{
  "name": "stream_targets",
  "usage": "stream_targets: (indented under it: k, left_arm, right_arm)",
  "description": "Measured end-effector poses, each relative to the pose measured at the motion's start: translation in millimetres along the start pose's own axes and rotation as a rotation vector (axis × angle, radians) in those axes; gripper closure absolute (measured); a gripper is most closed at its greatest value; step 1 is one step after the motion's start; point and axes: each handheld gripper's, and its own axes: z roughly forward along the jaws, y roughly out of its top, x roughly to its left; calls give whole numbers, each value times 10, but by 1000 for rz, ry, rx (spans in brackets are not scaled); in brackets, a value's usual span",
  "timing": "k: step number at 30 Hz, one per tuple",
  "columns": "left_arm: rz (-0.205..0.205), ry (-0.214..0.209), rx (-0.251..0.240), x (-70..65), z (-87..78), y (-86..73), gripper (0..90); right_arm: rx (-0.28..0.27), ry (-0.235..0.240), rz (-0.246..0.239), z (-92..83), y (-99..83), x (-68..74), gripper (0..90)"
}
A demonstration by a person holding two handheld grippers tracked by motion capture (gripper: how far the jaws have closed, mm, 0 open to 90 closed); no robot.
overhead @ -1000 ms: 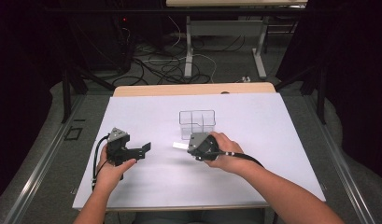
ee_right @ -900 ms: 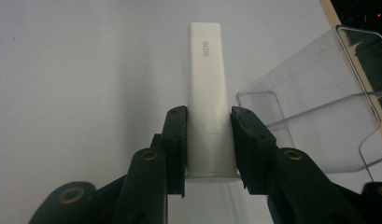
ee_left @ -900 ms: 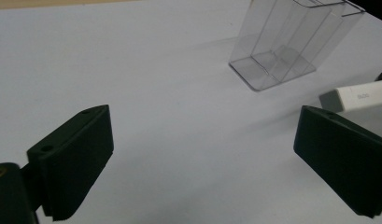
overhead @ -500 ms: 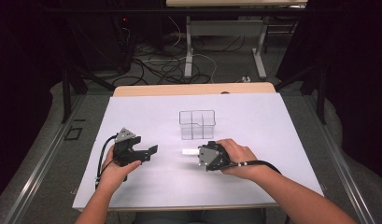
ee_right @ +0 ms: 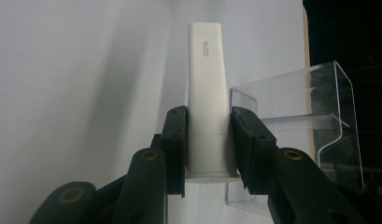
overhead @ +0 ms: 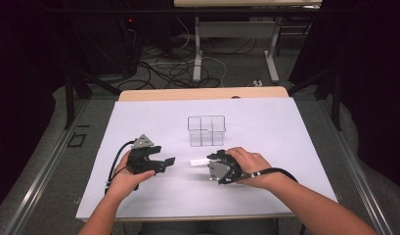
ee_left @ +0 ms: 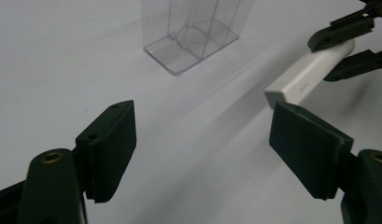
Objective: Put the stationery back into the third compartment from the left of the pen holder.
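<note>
1. A white, flat-sided plastic tube (ee_right: 205, 98) is being gripped near its capped end by the right gripper (ee_right: 208, 144); both black jaws are being pressed against its sides.
2. In the high view, the white tube (overhead: 198, 161) is being held level just above the white table sheet (overhead: 285, 147), with its free end pointed left toward the left gripper (overhead: 168, 161).
3. The right gripper (overhead: 212, 164) is being held in the person's right hand (overhead: 246, 164), near the middle of the sheet.
4. The left gripper's jaws have just been closing, yet they are being kept well apart, with nothing between them.
5. In the left gripper view, the free end of the tube (ee_left: 310, 72) is being shown just beyond the right-hand jaw, not touching it.
6. A clear, rectangular plastic organiser with compartments (overhead: 206, 130) is standing on the sheet, just beyond the tube on the far side.
7. The left gripper is being held in the left hand (overhead: 124, 178), to the left of the tube.
</note>
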Motion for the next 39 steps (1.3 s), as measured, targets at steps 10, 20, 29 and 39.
stream_targets:
  k: [10,20,29,39]
  left_arm:
    - [107,-50,102,-69,74,110,286]
    - [246,-150,226,-156,184,282,321]
    - [269,-199,299,-229,286,387,401]
    - [304,-208,353,-345,432,398,420]
  right_arm:
    - [2,-5,-62,32,48,53,672]
    - [0,20,-132,48,164,60,672]
    - [-16,4,-182,78,219,81,672]
    - [-9,17,-217,93,264,56,672]
